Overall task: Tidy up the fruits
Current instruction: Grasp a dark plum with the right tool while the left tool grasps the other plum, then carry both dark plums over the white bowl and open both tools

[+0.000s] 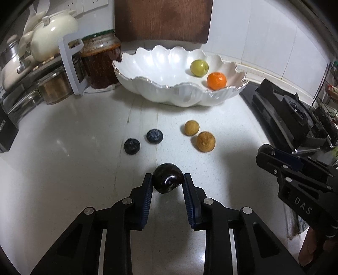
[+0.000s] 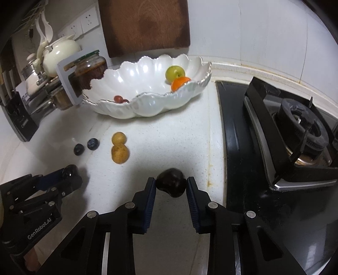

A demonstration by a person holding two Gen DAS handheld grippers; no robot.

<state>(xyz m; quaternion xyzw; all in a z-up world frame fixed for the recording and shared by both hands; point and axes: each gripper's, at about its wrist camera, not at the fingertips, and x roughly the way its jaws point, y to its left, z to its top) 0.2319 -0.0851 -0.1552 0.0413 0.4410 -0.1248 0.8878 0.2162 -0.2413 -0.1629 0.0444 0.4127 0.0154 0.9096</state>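
Observation:
My left gripper (image 1: 168, 177) is shut on a dark plum (image 1: 167, 178), just above the white counter. My right gripper (image 2: 171, 180) is shut on a second dark plum (image 2: 171, 182). Each gripper shows in the other's view: the right one (image 1: 266, 152) at the right, the left one (image 2: 69, 171) at the left. A white scalloped bowl (image 1: 169, 93) stands at the back and holds a green fruit (image 1: 199, 67), an orange (image 1: 216, 80) and small red fruits (image 2: 120, 99). Two blueberries (image 1: 132, 146) (image 1: 154, 136) and two tan longans (image 1: 191, 127) (image 1: 206, 141) lie on the counter before it.
A gas stove (image 2: 295, 135) fills the counter's right side. A sauce jar (image 1: 101, 61), a rack with pots (image 1: 31, 69) and a white teapot (image 1: 52, 33) stand at the back left. A wooden cutting board (image 1: 162, 19) leans on the wall behind the bowl.

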